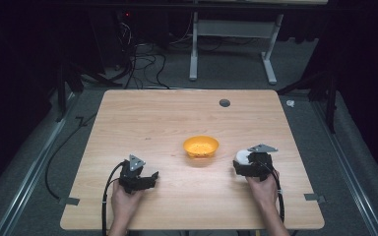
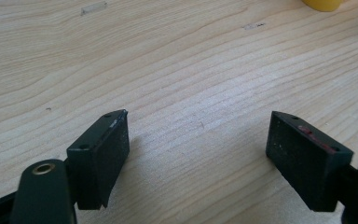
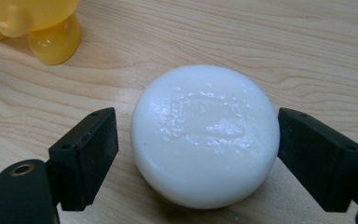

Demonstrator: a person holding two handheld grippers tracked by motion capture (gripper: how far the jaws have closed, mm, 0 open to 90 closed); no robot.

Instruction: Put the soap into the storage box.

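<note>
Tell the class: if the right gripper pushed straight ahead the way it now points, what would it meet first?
The white soap bar. It already lies on the table between the open fingers of the right gripper, so it likely comes first; the yellow bowl sits farther off to one side.

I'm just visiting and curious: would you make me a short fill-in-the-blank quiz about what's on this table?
1. The round bar of soap lying between the jaws of the right gripper is ____ in colour.
2. The small bowl near the middle of the table is ____ in colour.
3. The jaws of the left gripper stand apart with ____ between them except bare wood.

Missing words: white; yellow; nothing
</note>
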